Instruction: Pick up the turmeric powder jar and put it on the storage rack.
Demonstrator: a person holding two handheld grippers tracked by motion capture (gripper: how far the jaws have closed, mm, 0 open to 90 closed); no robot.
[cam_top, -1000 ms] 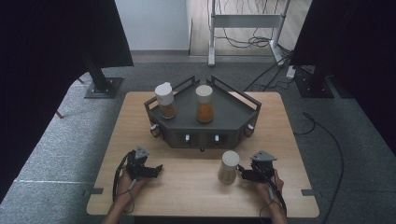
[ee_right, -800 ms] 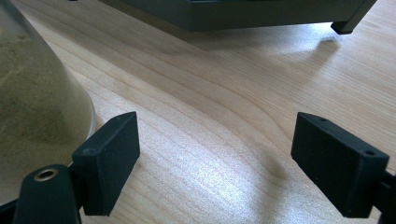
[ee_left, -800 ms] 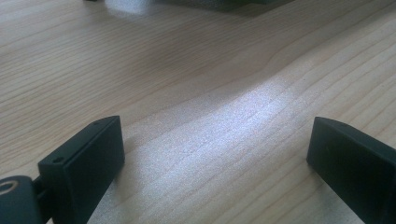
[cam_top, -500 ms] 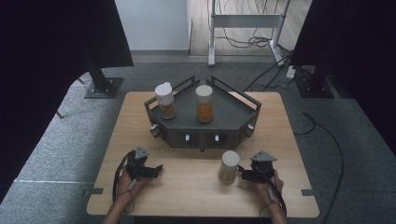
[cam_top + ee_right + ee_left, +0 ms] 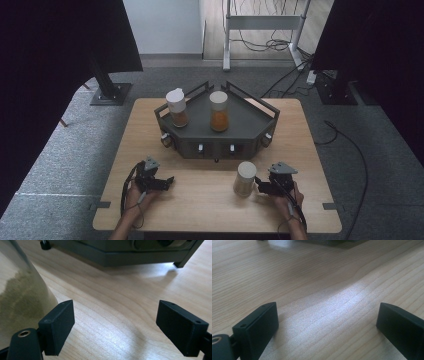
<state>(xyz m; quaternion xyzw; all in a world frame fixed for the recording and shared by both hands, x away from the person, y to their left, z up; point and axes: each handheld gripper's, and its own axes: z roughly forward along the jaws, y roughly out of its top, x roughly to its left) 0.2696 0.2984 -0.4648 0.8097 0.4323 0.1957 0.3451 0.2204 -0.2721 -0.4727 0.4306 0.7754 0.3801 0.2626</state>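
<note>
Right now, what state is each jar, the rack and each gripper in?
Jar on the table: upright, capped, outside the right jaws.
Left rack jar: upright, capped.
Middle rack jar: upright, capped.
Rack: holds two jars.
Left gripper: jaws open, nothing between them.
Right gripper: jaws open, nothing between them.

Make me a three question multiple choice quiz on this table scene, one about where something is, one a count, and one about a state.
1. Where is the jar nearest the right gripper?
A on the table
B on the rack
C lifted in the air

2. How many jars stand on the rack?
A one
B two
C three

3. How are the left gripper jaws?
A shut on a jar
B shut empty
C open, empty

Answers: 1 A, it stands on the wood in front of the rack. 2 B, two white-capped jars there. 3 C, bare table shows between them.
</note>
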